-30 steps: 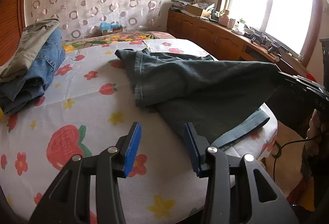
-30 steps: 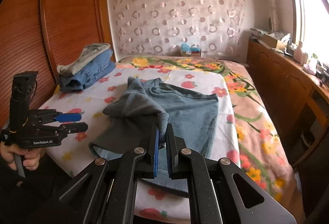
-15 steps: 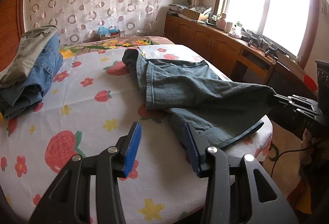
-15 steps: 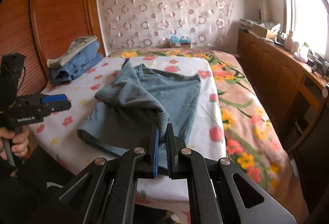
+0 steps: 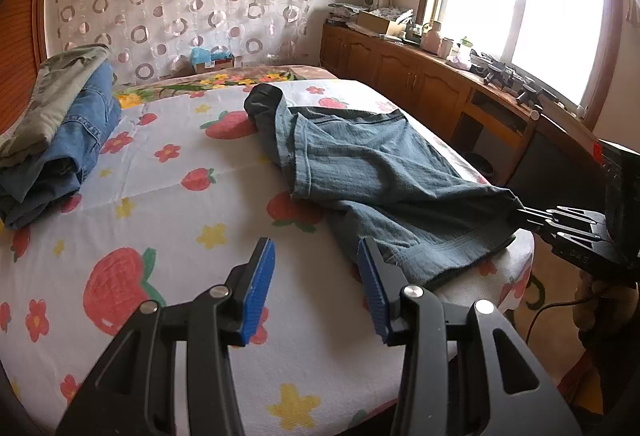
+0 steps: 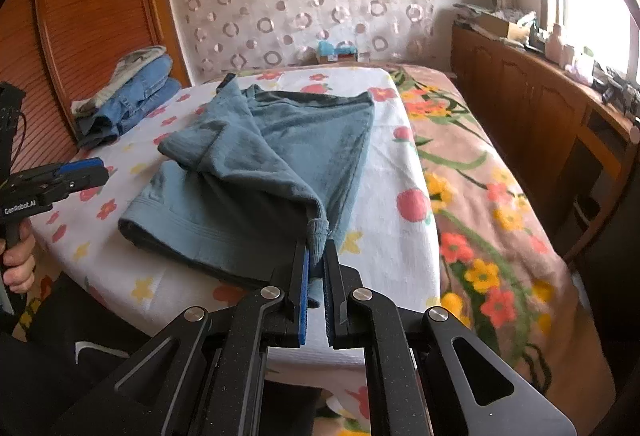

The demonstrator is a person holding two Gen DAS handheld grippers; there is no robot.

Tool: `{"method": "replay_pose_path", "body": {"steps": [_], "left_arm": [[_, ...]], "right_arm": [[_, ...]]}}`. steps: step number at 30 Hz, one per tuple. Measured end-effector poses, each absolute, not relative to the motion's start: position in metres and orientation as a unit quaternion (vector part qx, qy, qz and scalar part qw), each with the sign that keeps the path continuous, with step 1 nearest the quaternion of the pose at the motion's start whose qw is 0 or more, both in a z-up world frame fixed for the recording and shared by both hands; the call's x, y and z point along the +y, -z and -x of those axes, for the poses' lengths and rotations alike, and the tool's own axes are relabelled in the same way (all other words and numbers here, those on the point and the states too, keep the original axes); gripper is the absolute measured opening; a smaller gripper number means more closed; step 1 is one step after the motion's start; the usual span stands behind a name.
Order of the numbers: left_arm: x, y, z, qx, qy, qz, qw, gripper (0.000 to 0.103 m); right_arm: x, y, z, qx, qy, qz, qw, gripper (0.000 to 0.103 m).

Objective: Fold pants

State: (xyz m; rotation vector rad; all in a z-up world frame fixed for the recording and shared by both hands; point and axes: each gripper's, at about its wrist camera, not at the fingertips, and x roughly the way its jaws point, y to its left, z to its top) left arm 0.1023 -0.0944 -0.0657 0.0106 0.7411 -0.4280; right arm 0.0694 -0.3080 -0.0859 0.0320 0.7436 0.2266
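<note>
While the right gripper (image 6: pixel 316 268) pinches a bunched corner of the grey-blue pants (image 6: pixel 256 172) between its nearly closed blue pads, the cloth stretches forward and to its left across the strawberry-print sheet (image 6: pixel 384 204) on the bed. Half-spread and holding nothing, the left gripper (image 5: pixel 316 272) hangs above bare sheet, with the pants just ahead to its right and a stack of folded clothes (image 5: pixel 60 132) far off to its left. No container shows clearly near either tool.
</note>
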Motion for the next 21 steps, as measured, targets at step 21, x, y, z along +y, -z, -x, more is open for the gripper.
{"method": "replay_pose_path", "body": {"steps": [21], "left_arm": [[-0.075,0.054,-0.125,0.351,0.197,-0.015,0.916,0.042]], "right_arm": [[-0.258,0.048,-0.114,0.326,-0.177,-0.004,0.929,0.03]]}}
